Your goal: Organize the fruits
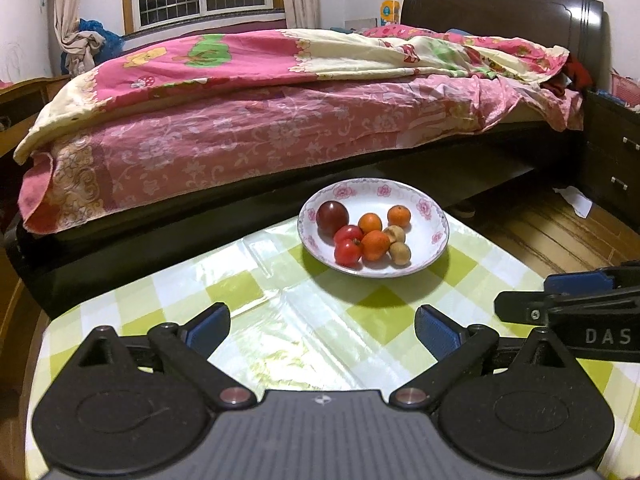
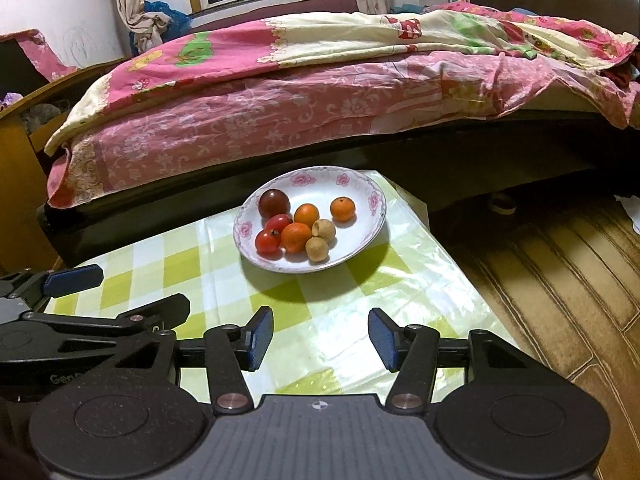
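Observation:
A white floral plate stands at the far end of the checked table. It holds a dark red plum, two red tomatoes, three oranges and two brown longans. My left gripper is open and empty, well short of the plate. My right gripper is open and empty, also short of the plate. The right gripper shows at the right edge of the left wrist view; the left gripper shows at the left of the right wrist view.
The table has a green and white checked plastic cloth. A bed with pink bedding runs close behind the table. A dark nightstand stands at the right. Wooden floor lies right of the table.

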`<state>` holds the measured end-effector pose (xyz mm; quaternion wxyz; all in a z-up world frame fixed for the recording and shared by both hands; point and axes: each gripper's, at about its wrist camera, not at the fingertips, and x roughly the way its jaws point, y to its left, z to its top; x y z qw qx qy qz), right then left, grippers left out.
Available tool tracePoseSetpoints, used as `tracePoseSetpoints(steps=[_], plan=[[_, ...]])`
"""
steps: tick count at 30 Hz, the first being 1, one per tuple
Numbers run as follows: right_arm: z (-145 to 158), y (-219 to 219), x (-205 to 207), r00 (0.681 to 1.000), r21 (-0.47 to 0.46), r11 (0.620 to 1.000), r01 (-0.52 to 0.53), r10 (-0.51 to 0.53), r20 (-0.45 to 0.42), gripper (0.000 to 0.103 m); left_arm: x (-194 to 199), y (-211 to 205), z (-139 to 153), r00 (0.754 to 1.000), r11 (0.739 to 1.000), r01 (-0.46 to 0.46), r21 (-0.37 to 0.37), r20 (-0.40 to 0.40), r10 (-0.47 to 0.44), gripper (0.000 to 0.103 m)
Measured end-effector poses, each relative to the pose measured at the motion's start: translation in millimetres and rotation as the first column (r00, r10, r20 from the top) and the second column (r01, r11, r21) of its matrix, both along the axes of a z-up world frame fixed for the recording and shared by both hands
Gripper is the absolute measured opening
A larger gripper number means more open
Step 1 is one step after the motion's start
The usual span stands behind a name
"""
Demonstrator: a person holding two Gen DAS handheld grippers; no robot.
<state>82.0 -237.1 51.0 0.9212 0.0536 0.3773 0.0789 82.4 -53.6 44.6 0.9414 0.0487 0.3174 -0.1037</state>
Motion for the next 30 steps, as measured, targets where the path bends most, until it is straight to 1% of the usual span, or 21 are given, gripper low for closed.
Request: tracePoseSetpoints(steps=[3, 8, 14, 17, 23, 30], plan=[[1, 1, -8, 1.000, -0.007, 1.000, -0.002, 0.002, 0.004, 0.052, -8, 4, -2, 1.000, 1.000, -0.006, -0.001, -0.008, 0.006, 0.103], [3, 1, -20, 1.000, 0.009, 1.000, 0.004, -0.004, 0.005, 0.053, -23, 9, -3, 1.000, 1.000, -0.013, 0.003, -0.010, 0.013, 0.103], [-2, 4, -37, 1.000, 0.022, 1.000, 0.000, 0.000, -0.010, 0.053, -41, 17, -3, 1.000, 1.000, -0.021, 0.001, -0.014, 0.021, 0.103], [-4, 6, -46, 1.000, 0.024, 1.000, -0.006, 0.006, -0.017, 0.053, -50, 21, -4, 0.999, 1.000, -0.024, -0.003, -0.030, 0.024, 0.103], [-2, 11, -63, 1.000, 0.028, 0.999, -0.020, 0.020, -0.016, 0.053, -64, 24, -11, 0.998, 0.999, -0.031, 0.026, -0.061, 0.033, 0.103], [-5, 18, -86, 0.999, 0.021, 0.999, -0.037, 0.038, -0.034, 0.054, -81, 32, -14, 0.995, 0.999, -0.046, 0.014, -0.086, 0.047, 0.103]])
